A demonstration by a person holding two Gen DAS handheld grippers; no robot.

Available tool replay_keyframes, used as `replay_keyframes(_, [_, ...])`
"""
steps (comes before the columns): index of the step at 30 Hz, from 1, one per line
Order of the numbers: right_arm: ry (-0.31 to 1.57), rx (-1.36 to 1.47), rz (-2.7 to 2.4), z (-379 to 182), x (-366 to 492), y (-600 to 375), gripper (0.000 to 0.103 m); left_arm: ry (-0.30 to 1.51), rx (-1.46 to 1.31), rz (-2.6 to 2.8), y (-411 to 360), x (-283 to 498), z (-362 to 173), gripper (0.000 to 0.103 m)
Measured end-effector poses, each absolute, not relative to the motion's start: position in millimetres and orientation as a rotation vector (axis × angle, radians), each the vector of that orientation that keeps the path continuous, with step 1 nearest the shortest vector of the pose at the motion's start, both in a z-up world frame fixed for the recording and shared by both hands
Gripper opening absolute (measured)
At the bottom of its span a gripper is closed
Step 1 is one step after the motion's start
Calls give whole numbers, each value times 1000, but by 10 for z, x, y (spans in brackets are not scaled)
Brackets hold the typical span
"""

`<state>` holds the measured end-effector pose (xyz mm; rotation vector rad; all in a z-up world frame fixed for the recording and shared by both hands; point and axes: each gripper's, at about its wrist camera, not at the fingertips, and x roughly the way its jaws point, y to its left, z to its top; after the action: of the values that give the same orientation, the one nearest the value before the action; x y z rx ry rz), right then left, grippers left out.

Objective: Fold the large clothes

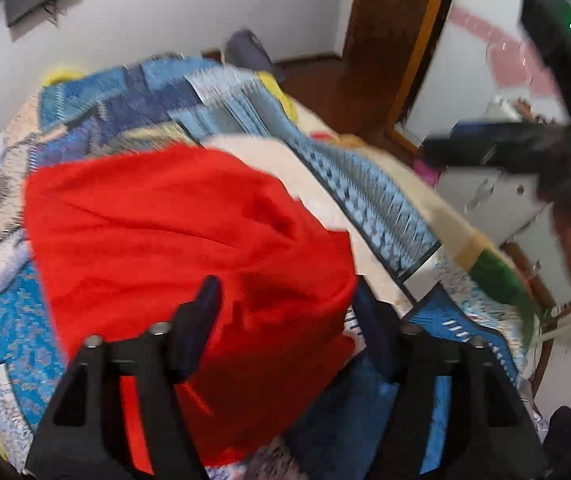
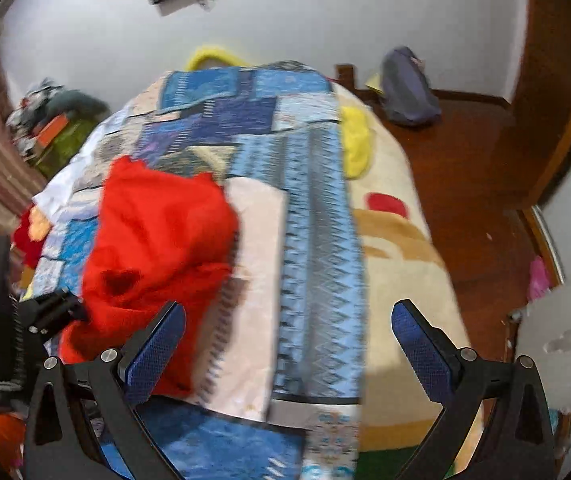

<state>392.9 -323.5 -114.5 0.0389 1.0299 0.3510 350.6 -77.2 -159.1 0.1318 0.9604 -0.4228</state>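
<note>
Patchwork bedspread on bed, red garment atop, wooden floor

Plain red garment – on a blue, cream geometric-patterned bedspread.

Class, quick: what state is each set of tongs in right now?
Left tongs: open, red garment between the fingers, not clamped.
Right tongs: open, holding nothing.
</note>
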Motion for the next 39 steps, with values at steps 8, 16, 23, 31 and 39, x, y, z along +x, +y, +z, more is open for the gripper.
replay_keyframes(8, [1004,-3,524,-1049,3833,-2417,103,857,114,-211,159,3349,-1225,88])
replay_keyframes(16, [1135,-126,521,-1662,3939,-1706,103,1070,95,-139,519,3428,-2040,88])
replay_keyframes(23, [1291,-73,437,-2306,3822,-2243,103,1122,132,-214,344,3049,-2449,89])
replay_keyframes(31, [1274,3,411,-2303,3504,-2707,103,1119,26,-210,409,2811,-2553,91])
replay_keyframes(39, [1272,-59,407,-2088,3409,-2818,103,1095,153,-202,429,2625,-2338,90])
